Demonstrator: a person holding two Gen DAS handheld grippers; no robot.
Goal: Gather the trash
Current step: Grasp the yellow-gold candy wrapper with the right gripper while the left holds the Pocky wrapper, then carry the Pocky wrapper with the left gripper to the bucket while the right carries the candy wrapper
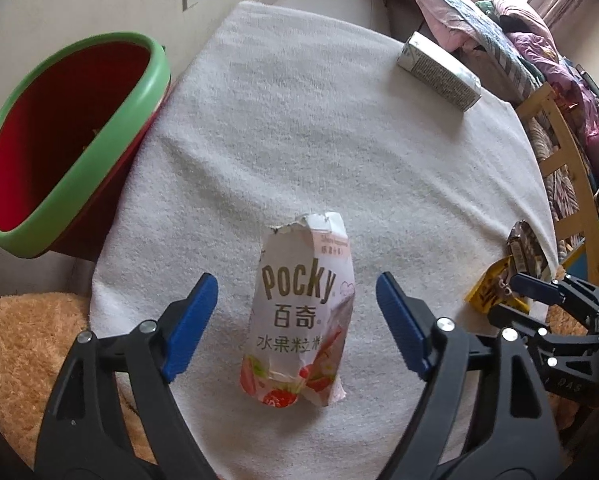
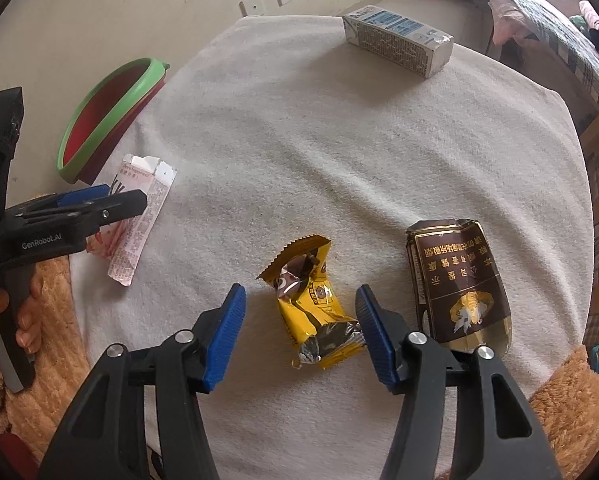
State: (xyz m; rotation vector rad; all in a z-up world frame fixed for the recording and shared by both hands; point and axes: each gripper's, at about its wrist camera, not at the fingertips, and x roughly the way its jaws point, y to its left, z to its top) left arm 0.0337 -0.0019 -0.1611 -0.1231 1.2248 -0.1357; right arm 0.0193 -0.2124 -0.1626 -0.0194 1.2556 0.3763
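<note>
A torn pink-and-white Pocky wrapper point(image 1: 303, 312) lies on the white towel point(image 1: 299, 140). My left gripper point(image 1: 295, 280) is open around it, and both blue pads stand clear of its sides. A yellow snack wrapper point(image 2: 311, 312) lies between the fingers of my right gripper point(image 2: 299, 292). That gripper is open: the right pad is at the wrapper's lower end and the left pad is well apart from it. A red bin with a green rim point(image 1: 59, 196) leans at the towel's left edge.
A crushed brown cigarette pack point(image 2: 459, 280) lies just right of the yellow wrapper. A white carton point(image 2: 399, 40) rests at the towel's far side. Orange plush fabric point(image 1: 19, 340) borders the near edge. A hand point(image 2: 3, 312) holds the left gripper's handle. Furniture and bedding crowd the right.
</note>
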